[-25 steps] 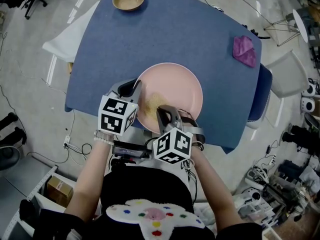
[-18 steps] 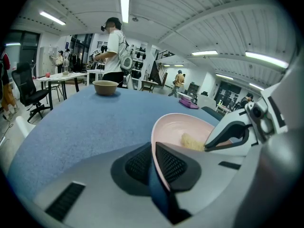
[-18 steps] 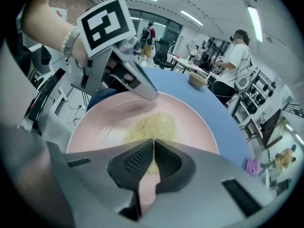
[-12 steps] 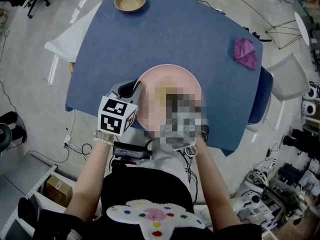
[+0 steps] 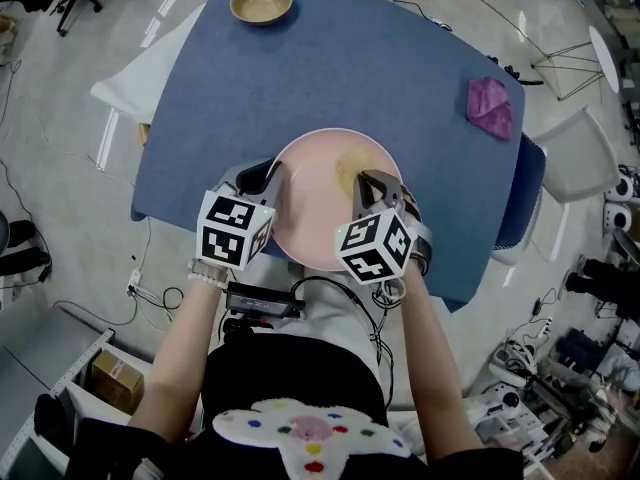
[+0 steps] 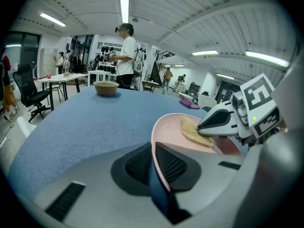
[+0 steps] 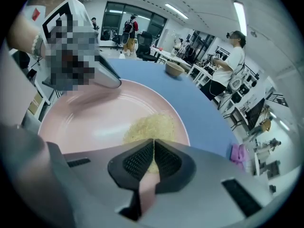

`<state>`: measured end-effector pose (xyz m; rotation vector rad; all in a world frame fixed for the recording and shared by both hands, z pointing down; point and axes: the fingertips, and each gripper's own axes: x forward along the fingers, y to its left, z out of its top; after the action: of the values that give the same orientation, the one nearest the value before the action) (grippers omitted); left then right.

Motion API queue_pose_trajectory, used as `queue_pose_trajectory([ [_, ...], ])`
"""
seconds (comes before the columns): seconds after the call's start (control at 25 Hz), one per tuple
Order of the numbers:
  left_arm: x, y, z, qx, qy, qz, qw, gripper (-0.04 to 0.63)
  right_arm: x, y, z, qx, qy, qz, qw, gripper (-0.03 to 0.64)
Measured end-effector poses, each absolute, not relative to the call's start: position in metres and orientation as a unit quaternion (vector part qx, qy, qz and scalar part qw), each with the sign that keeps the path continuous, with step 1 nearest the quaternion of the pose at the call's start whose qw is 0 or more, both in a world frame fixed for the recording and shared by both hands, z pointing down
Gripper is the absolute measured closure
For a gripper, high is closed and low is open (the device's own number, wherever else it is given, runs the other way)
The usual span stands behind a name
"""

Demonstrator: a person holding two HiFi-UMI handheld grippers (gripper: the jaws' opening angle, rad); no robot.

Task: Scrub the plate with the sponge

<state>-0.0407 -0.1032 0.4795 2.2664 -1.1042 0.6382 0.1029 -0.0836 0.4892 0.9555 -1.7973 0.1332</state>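
A pink plate (image 5: 318,213) lies near the front edge of the blue table (image 5: 330,68). My left gripper (image 5: 272,180) is shut on the plate's left rim; in the left gripper view the rim (image 6: 154,141) runs between the two pads. My right gripper (image 5: 366,184) is over the plate's right half, shut on a thin yellow sponge (image 5: 351,172) that lies pressed flat on the plate. The right gripper view shows the sponge (image 7: 149,126) spreading out from the closed gripper (image 7: 154,145) onto the plate (image 7: 90,120). From the left gripper view the sponge (image 6: 192,131) sits under the right gripper's tip (image 6: 209,123).
A tan bowl (image 5: 261,1) stands at the table's far left corner. A purple cloth (image 5: 489,107) lies near the right edge. White chairs (image 5: 575,163) stand beside the table, and cables lie on the floor. People stand in the room behind.
My right gripper has slid the sponge across the plate, from its near middle to the right and farther away. The left gripper and the plate have stayed put.
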Motion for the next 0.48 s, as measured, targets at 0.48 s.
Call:
queue_pose_trajectory([
  [0.48, -0.043, -0.103, 0.478, 0.839, -0.408, 0.236, 0.273, 0.56, 0.127, -0.043, 0.488, 0.398, -0.722, 0.056, 0.563, 0.603],
])
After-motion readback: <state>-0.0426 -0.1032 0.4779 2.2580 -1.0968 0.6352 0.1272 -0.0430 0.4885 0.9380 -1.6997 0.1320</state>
